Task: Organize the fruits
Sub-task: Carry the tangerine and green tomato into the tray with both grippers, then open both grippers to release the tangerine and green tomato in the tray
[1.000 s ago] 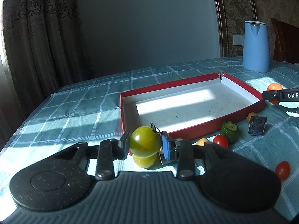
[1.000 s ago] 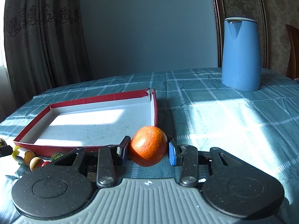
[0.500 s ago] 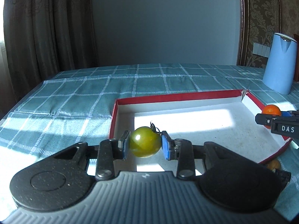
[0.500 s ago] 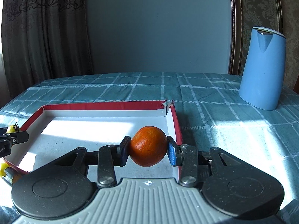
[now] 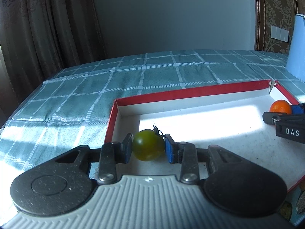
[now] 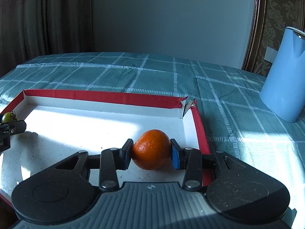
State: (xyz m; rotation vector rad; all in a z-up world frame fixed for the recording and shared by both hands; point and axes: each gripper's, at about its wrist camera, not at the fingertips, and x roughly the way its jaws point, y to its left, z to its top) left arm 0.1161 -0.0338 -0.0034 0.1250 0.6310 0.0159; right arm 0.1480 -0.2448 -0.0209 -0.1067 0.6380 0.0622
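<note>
My left gripper [image 5: 149, 146] is shut on a green tomato [image 5: 147, 145] with a dry stem, held over the left part of a red-walled tray [image 5: 190, 93] with a white floor. My right gripper [image 6: 151, 150] is shut on an orange mandarin [image 6: 151, 149], held over the tray's [image 6: 99, 97] right end near its torn far corner. In the left wrist view the right gripper [image 5: 284, 112] and mandarin [image 5: 280, 106] show at the right edge. In the right wrist view the left gripper [image 6: 9, 126] and tomato [image 6: 7, 116] show at the left edge.
A blue kettle [image 6: 284, 72] stands on the green checked tablecloth [image 6: 124, 72] right of the tray, also at the right edge in the left wrist view [image 5: 298, 47]. Dark curtains [image 5: 43, 28] hang behind the table on the left. Small produce pieces [image 5: 287, 209] lie outside the tray's near right wall.
Both grippers have moved from the tablecloth in front of the tray to over its white floor, each still carrying its fruit. The loose pieces by the near wall have dropped mostly out of sight.
</note>
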